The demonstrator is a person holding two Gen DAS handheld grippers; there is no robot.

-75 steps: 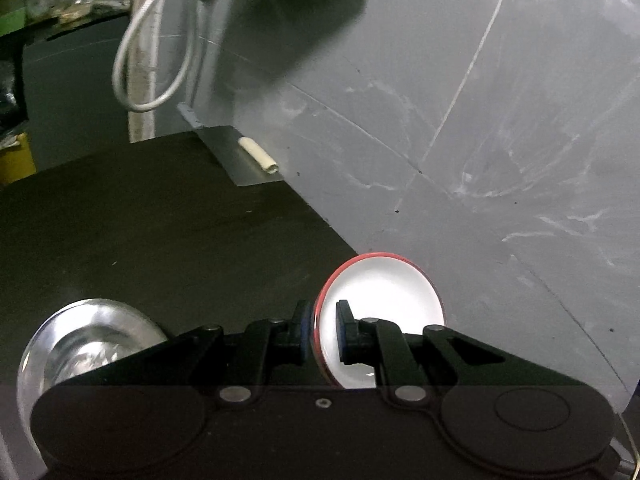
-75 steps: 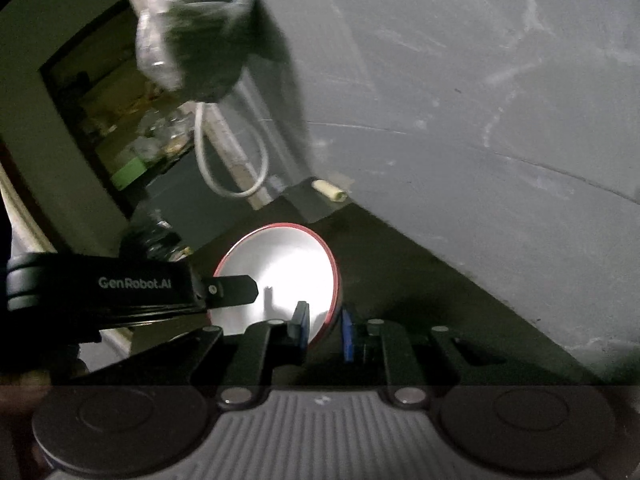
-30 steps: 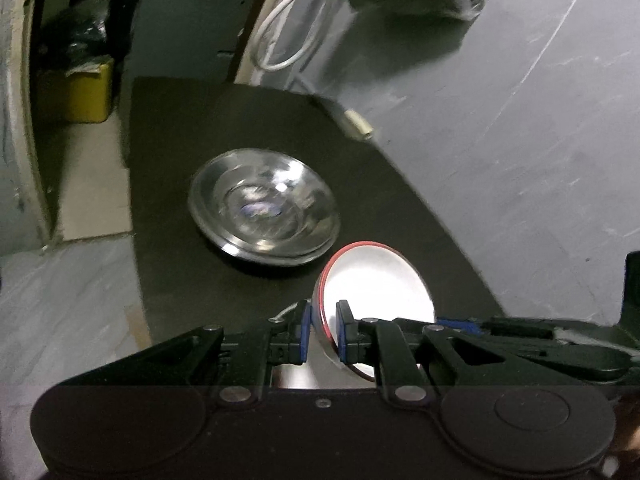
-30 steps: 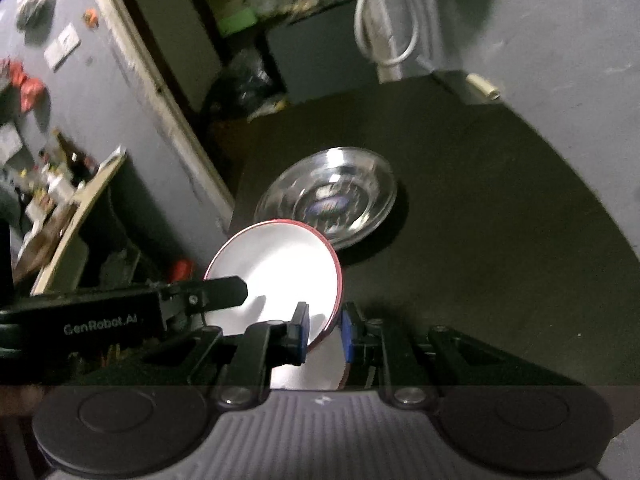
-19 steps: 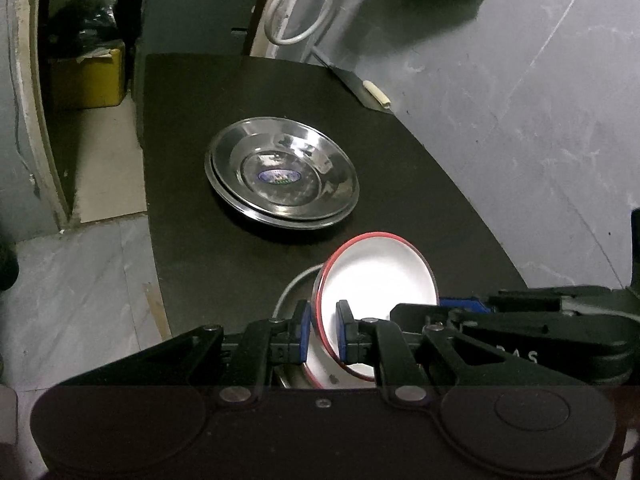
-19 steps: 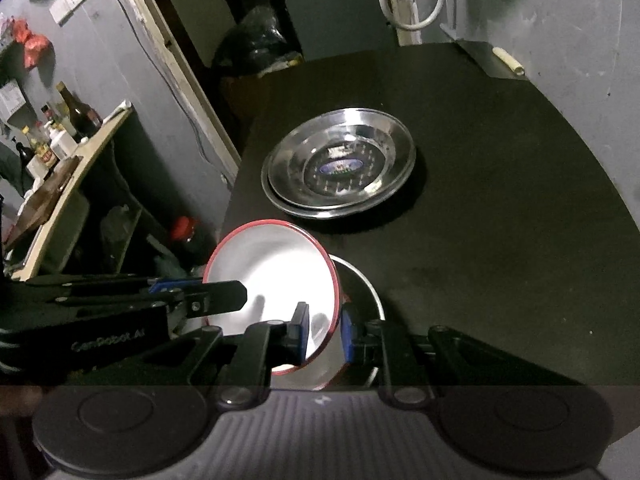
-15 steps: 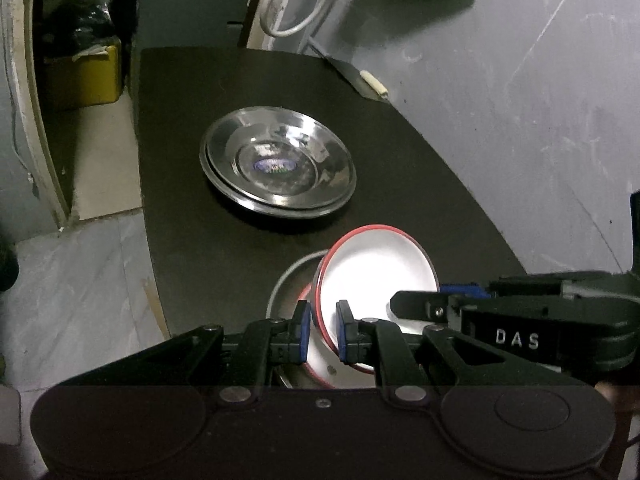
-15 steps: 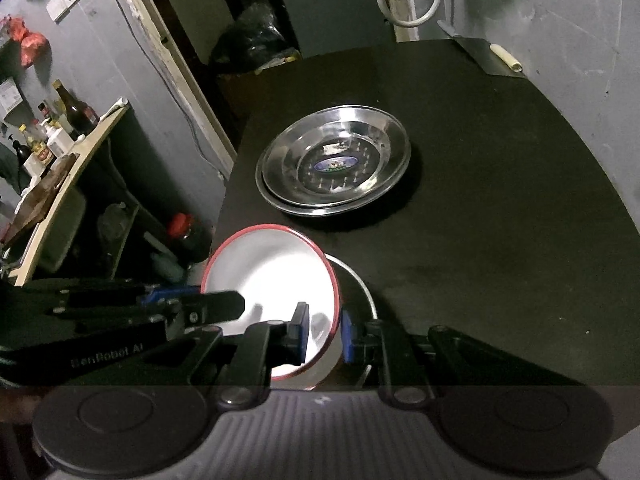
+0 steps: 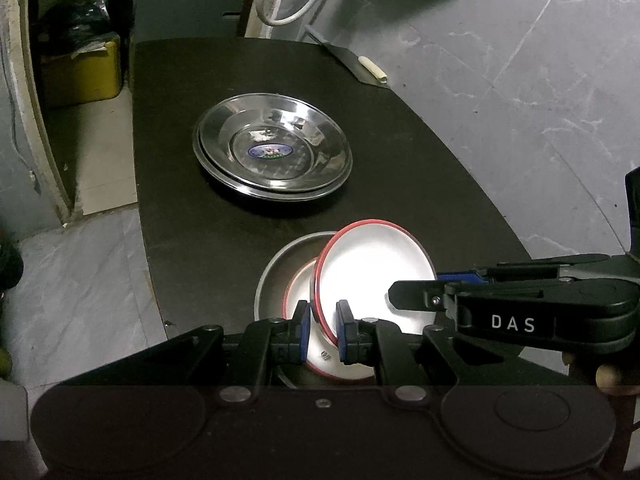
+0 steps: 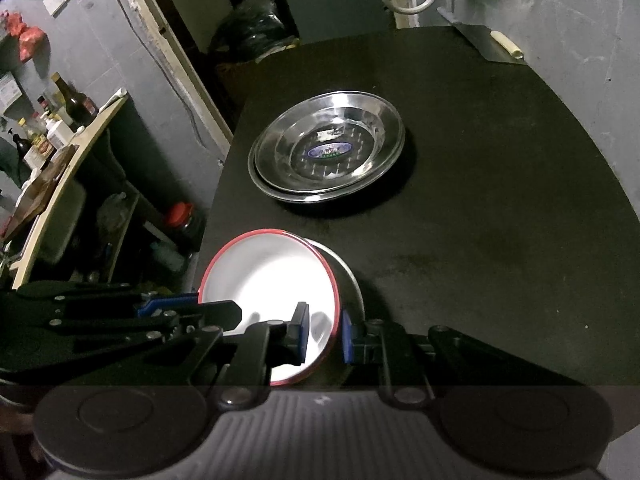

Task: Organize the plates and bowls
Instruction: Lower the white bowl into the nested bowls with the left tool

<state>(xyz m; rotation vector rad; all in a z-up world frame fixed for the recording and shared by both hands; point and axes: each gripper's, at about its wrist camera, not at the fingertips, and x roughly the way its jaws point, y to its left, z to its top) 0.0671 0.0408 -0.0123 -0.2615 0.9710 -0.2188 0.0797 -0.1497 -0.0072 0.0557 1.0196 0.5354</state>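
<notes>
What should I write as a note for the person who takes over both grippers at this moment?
Left gripper and right gripper: each shut on the rim of the red-rimmed white plate, held tilted over the grey bowl.
A second red-rimmed dish lies in that bowl.
Steel plates are stacked further back on the black table.
Left to do: probably lower the plate into the bowl, then release.

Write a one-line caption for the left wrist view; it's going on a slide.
Both grippers, left and right, hold a red-rimmed white plate over a grey bowl, stacked steel plates beyond.
</notes>
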